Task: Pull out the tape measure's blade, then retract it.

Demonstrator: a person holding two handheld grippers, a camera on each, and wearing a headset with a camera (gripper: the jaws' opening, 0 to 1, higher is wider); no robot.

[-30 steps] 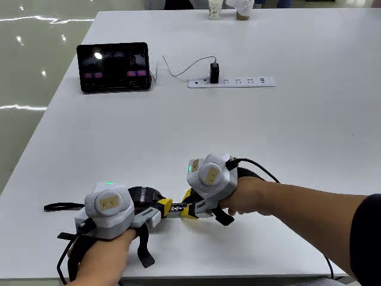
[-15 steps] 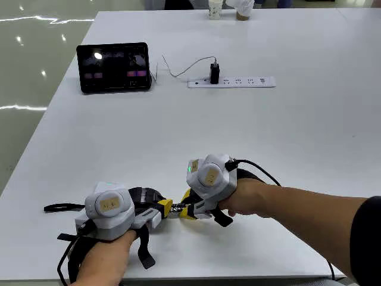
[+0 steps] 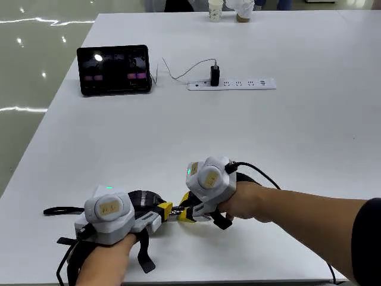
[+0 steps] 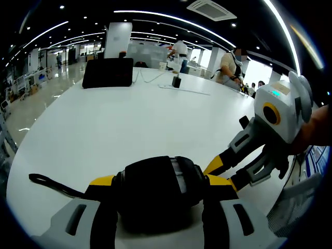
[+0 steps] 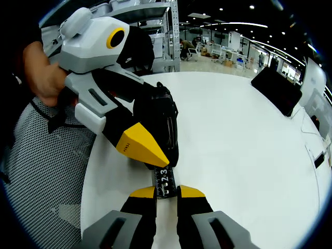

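Between left gripper and right gripper sits one tape measure.

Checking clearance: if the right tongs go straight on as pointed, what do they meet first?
Likely the tape measure's black case, just beyond the blade the right tongs pinch; the left tongs clamp it.

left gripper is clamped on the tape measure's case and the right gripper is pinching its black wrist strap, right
Not the strap: the right gripper pinches the numbered blade just outside the case, as the right gripper view shows. The left gripper does clamp the case.
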